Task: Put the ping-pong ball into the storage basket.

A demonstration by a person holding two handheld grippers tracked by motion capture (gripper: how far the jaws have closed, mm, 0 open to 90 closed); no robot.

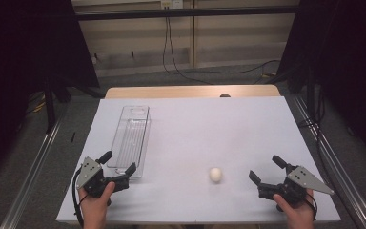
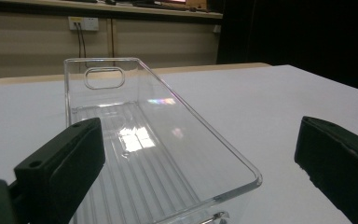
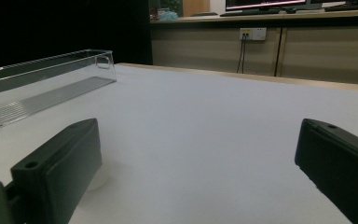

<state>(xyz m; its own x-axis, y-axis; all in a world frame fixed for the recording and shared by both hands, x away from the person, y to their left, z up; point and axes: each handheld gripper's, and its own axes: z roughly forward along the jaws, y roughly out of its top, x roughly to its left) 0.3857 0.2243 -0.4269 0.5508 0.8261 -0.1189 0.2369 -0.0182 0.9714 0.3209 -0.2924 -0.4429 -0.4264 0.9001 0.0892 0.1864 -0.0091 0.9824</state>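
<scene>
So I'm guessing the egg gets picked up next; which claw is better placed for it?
Probably the right claw: it is open and the egg lies just off its tips. The left claw, also open, sits at the clear tray.

egg (image 1: 215,174): white | tray (image 1: 131,138): clear plastic, ribbed floor | table (image 1: 209,129): pale lilac-white sheet, light wood far edge | left gripper (image 1: 119,169): black jaws, grey top plate | right gripper (image 1: 264,169): same

A white-topped table (image 1: 195,129) with a wooden far edge carries a long clear plastic tray (image 1: 131,140) on its left half and a small white egg (image 1: 215,174) near the front, right of centre
</scene>
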